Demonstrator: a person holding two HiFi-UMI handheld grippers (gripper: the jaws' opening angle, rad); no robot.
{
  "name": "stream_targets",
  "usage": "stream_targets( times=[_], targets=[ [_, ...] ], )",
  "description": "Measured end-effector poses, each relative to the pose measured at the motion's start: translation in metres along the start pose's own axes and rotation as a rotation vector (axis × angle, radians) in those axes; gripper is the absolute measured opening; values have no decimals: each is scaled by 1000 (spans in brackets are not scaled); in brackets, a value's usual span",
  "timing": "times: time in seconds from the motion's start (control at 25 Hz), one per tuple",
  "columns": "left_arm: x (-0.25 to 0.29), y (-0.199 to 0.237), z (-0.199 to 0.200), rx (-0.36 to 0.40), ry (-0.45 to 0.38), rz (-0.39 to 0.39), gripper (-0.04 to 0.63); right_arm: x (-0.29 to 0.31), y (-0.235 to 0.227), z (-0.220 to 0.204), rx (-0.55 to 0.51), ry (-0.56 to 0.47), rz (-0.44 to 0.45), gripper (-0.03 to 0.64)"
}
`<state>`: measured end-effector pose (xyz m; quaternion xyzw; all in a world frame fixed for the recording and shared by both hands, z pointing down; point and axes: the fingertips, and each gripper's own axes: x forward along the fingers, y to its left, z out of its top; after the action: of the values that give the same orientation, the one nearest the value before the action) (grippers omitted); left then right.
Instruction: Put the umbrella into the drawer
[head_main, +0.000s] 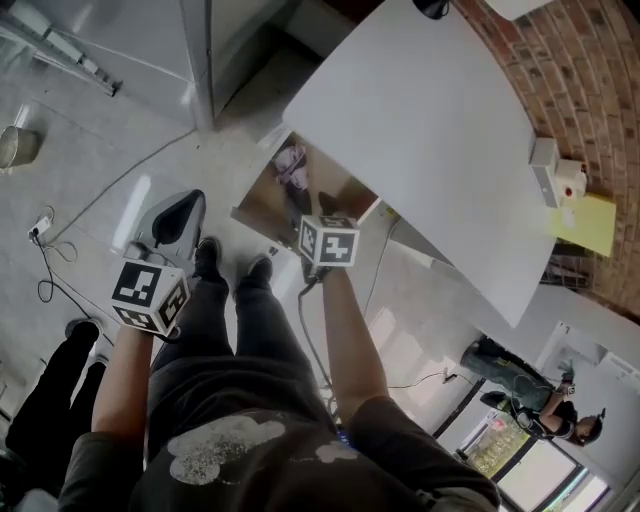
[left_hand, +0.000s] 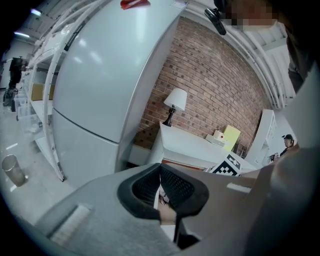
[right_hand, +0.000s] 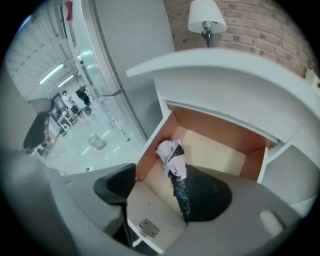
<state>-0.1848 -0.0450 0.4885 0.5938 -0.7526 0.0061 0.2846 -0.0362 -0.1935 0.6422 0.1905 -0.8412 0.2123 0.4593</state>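
Pink and black, the folded umbrella (right_hand: 175, 167) lies inside the open wooden drawer (right_hand: 215, 152), close to one side wall. The right gripper (right_hand: 161, 192) hangs above it, its fingers spread wide and empty. The left gripper (left_hand: 161, 186) has its fingers pressed together on nothing.

Umbrella (right_hand: 176, 167): cloth; lilac part matt, creased; black part glossy.
Drawer (right_hand: 220, 150): wood-look inside, matt, smooth.
Desk top (head_main: 420, 130): white, smooth, matt.
Brick wall (left_hand: 220, 90): rough, matt.
Fridge (left_hand: 110, 75): smooth, semi-gloss.
Floor (head_main: 90, 130): glossy.
Right gripper (right_hand: 161, 192): grey matt plastic body; pads (right_hand: 120, 182) black, ribbed, rubber-like.
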Motion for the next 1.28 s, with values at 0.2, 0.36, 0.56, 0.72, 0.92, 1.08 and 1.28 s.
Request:
stream_targets(
  times=[0.2,0.36,0.56,0.72,0.92,1.08,1.28],
  targets=[
    [-13,-1,22,24,-4,-46,11,-51,30,42,39,-135,28,305],
    [-20,-6,38,44,-25,-77,11,-92,38,71,62,-247,9,217],
    [-27,-26,65,81,-80,-65,11,-142,33,95,110,-377,-19,5],
    [-35,-55,76,90,-119,-37,11,-183,27,102,111,-452,10,5],
    [-45,-99,74,125,-142,-36,11,-232,12,97,64,-513,13,5],
    [-54,-137,77,155,-167,-45,11,-268,-2,87,43,-560,24,5],
    [-69,-178,67,173,-177,-49,11,-302,-14,58,53,-582,44,3]
  ],
)
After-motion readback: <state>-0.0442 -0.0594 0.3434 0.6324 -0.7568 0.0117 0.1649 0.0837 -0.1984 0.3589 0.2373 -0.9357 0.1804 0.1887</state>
